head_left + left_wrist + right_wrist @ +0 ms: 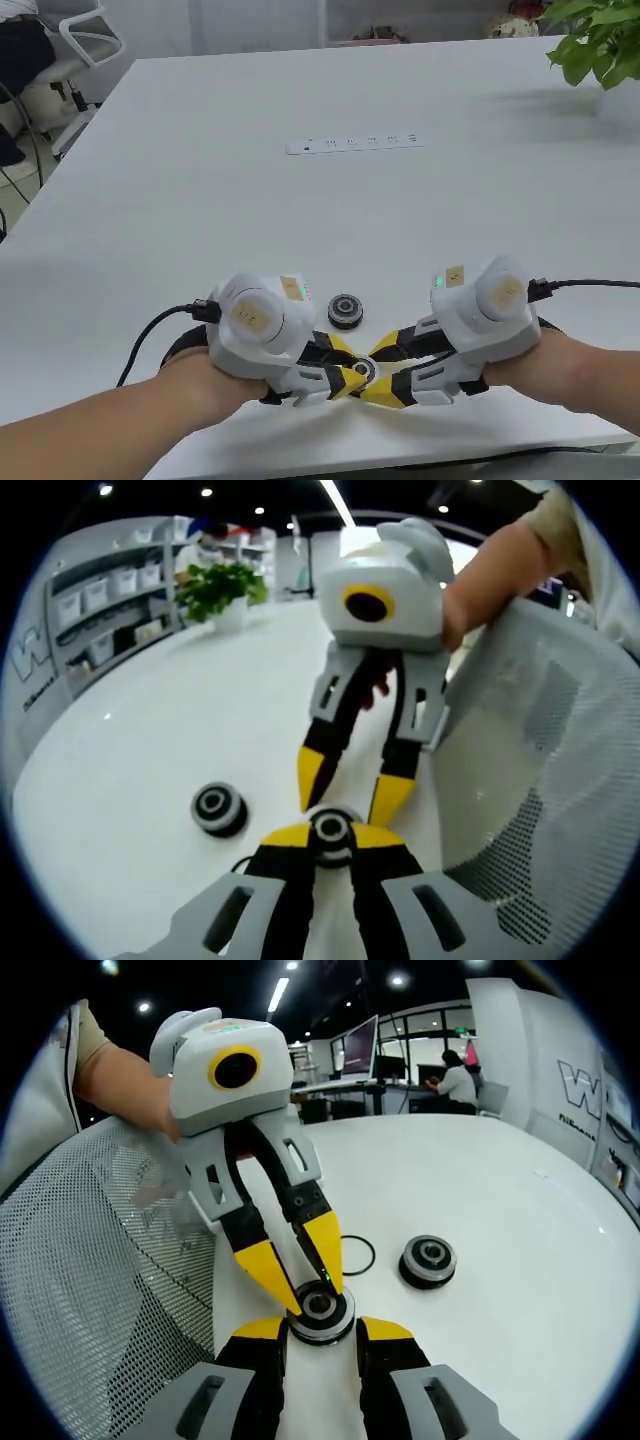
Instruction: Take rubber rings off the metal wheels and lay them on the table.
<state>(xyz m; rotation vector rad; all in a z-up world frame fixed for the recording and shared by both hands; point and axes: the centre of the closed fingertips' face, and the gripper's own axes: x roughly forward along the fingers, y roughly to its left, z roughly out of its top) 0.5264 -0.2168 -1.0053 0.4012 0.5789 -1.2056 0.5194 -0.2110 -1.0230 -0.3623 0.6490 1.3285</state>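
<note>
A metal wheel with a black rubber ring (360, 371) is held just above the white table (300, 220) at its near edge. My left gripper (345, 379) and right gripper (373, 386) meet on it from opposite sides. In the left gripper view the wheel (332, 834) sits between my left gripper's (332, 840) yellow tips, with the right gripper (350, 798) reaching in from above. The right gripper (322, 1330) flanks the same wheel (320, 1310), and the left gripper (313, 1287) pinches its far edge. A second ringed wheel (345, 310) (218, 808) (428, 1260) lies flat nearby. A loose black ring (374, 1257) lies on the table.
A white power strip (355, 143) lies mid-table. A potted plant (600, 40) stands at the far right corner, and an office chair (80, 40) beyond the far left. A mesh chair back (540, 780) (100, 1280) is close behind the grippers.
</note>
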